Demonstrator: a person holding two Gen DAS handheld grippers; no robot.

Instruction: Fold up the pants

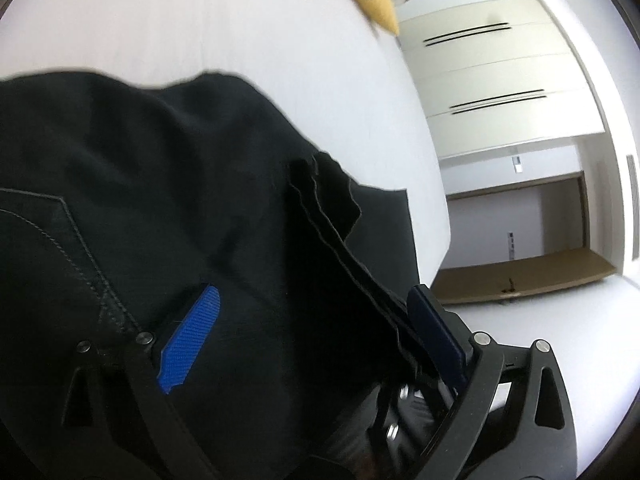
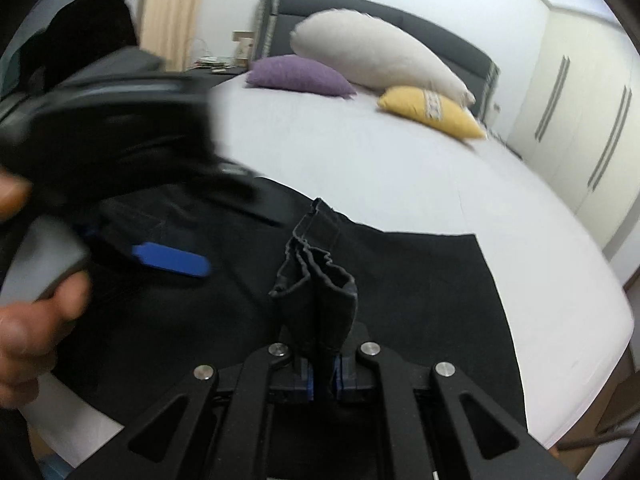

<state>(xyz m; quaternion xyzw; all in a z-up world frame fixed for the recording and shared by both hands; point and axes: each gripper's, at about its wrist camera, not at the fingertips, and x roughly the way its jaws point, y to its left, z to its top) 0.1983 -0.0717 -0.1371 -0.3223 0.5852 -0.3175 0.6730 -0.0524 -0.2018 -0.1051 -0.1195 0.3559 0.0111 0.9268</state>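
Black pants lie spread on a white bed. My right gripper is shut on a bunched hem of the pants, which stands up from between its blue pads. My left gripper is open, its blue fingers wide apart over the black fabric, with a hem edge lying against the right finger. The left gripper also shows blurred in the right wrist view, held by a hand at the left.
A purple pillow, a long white pillow and a yellow pillow lie by the dark headboard. White wardrobe doors stand to the right of the bed. The bed's right edge drops off near the pants.
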